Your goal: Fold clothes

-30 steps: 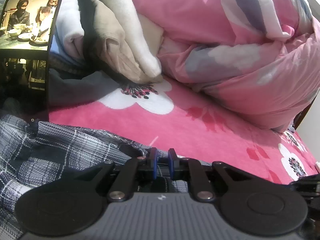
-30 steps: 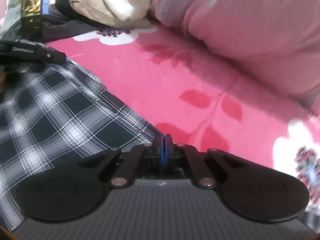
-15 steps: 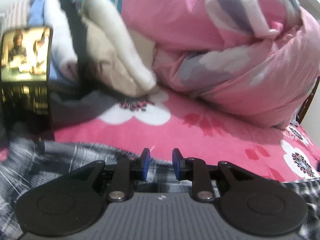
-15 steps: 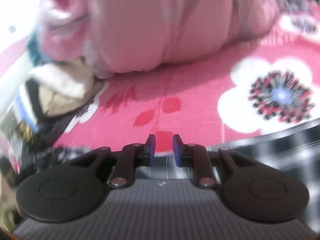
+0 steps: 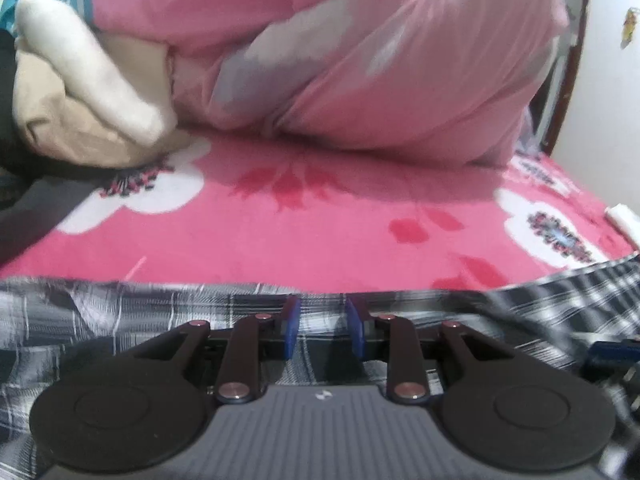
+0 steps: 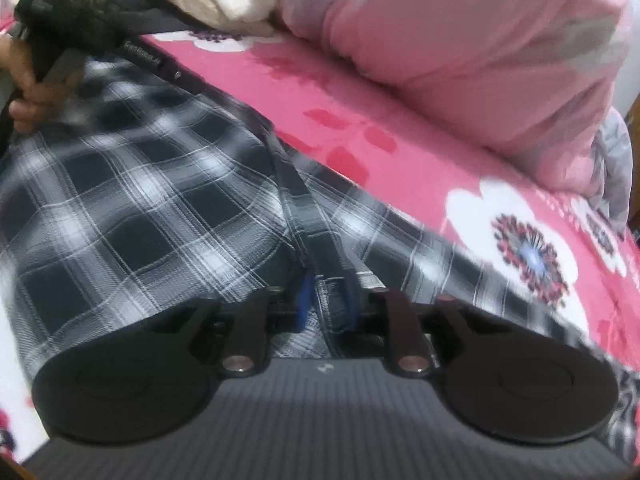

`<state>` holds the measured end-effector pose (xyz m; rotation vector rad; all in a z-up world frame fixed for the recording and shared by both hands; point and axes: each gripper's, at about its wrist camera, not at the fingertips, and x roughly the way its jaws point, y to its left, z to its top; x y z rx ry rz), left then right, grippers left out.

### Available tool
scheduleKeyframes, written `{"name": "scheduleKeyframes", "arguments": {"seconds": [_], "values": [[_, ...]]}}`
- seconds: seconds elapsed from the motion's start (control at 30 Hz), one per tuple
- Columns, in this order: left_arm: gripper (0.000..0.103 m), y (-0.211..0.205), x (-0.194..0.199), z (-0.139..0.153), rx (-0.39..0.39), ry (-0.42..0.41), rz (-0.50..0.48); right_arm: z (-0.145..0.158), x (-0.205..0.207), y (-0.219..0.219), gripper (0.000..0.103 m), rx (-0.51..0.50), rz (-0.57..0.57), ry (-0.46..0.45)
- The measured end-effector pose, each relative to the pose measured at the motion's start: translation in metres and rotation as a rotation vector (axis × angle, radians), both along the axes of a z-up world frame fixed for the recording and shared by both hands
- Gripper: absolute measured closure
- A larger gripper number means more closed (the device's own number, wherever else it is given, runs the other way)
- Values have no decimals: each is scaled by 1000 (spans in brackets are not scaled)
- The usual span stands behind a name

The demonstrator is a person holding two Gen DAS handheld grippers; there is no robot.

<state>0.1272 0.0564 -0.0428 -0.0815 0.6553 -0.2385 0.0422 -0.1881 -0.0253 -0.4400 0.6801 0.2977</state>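
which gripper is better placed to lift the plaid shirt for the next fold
Right, probably. The right gripper is shut on a bunched fold of the plaid shirt; the left gripper is opening, fingers apart over flat cloth.

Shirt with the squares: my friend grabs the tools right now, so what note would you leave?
Left tool: jaws opening, shirt showing in the gap, not pinched.
Right tool: shut on the shirt's front strip.
Shirt: spread out and rumpled on the pink blanket.
Done: one edge is gripped; no neat fold shows.
Left: probably regrip with the left tool, smooth the shirt, then fold it.
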Motion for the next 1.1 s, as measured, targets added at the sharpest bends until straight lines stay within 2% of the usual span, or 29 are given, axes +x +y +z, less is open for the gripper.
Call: {"name": "scheduleKeyframes", "arguments": {"seconds": [0.2, 0.33, 0.57, 0.7, 0.77, 0.83, 0.9, 0.93, 1.03, 1.1], "values": [[77, 6, 4, -7, -10, 14, 35, 30, 23, -29, 101, 135, -97, -60], [77, 5, 5, -5, 3, 8, 38, 38, 56, -44, 103, 192, -134, -23], [77, 4, 6, -6, 13, 9, 27, 18, 91, -53, 103, 232, -173, 75], [77, 3, 5, -8, 16, 6, 24, -9, 106, -63, 103, 271, -204, 145], [77, 3, 4, -9, 21, 4, 23, -11, 111, -82, 103, 412, -252, 174], [77, 3, 5, -9, 22, 6, 23, -12, 118, -117, 100, 659, -356, 247], [77, 2, 5, -9, 28, 8, 24, -11, 118, -154, 98, 833, -498, 249], [76, 2, 5, -8, 31, 9, 23, -5, 110, -167, 94, 876, -534, 230], [71, 1, 4, -6, 40, 2, 19, 12, 86, -206, 94, 1005, -637, 167], [68, 0, -1, 1, 45, -14, 32, 35, 55, -219, 94, 996, -608, 105]]}}
